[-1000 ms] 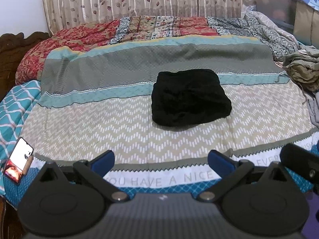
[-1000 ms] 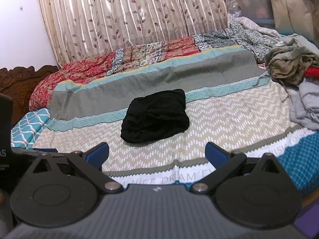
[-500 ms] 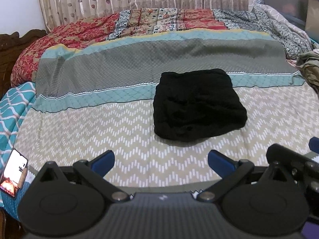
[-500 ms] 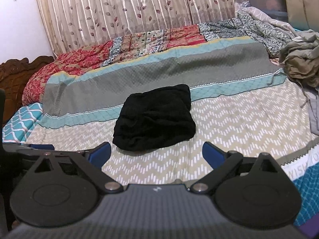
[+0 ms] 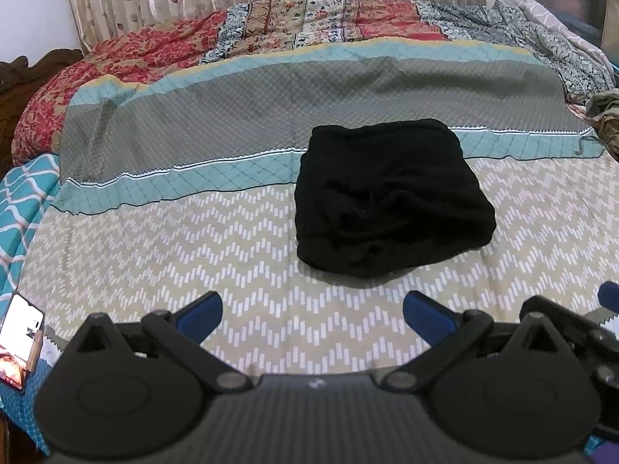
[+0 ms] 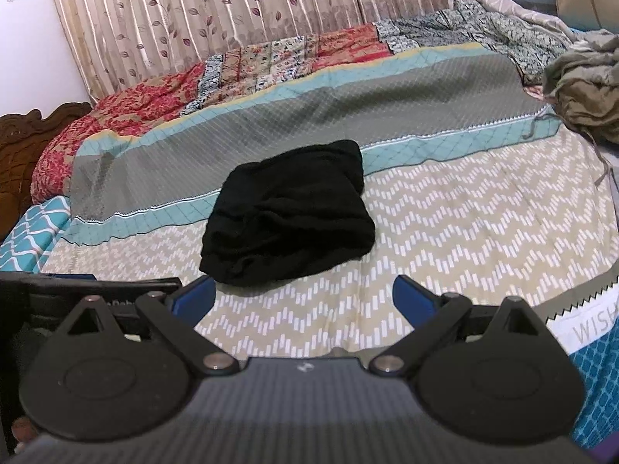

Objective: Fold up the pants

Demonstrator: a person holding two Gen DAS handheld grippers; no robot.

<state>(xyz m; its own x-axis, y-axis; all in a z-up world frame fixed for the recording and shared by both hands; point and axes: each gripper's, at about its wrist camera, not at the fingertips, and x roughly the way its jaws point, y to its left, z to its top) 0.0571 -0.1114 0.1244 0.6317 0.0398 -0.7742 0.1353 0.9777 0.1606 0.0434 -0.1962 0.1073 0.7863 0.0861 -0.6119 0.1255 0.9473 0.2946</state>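
Black pants (image 5: 390,197) lie in a compact folded bundle on the patterned bedspread (image 5: 193,239), also visible in the right wrist view as the black pants (image 6: 290,212). My left gripper (image 5: 312,311) hovers open just short of the bundle's near edge, nothing between its blue fingertips. My right gripper (image 6: 303,295) is open too, close to the bundle's front edge and slightly to its right. Part of the right gripper's body (image 5: 572,328) shows at the lower right of the left wrist view.
A phone (image 5: 19,342) lies at the bed's near left edge. An olive heap of clothes (image 6: 584,85) sits at the right side of the bed. A crumpled floral quilt (image 6: 271,62) lines the back by the curtain (image 6: 232,7). A dark wooden headboard (image 6: 23,143) stands left.
Both grippers have moved forward over the bed toward the black pants, which now look larger and nearer. The pants have not moved. Both stay open.
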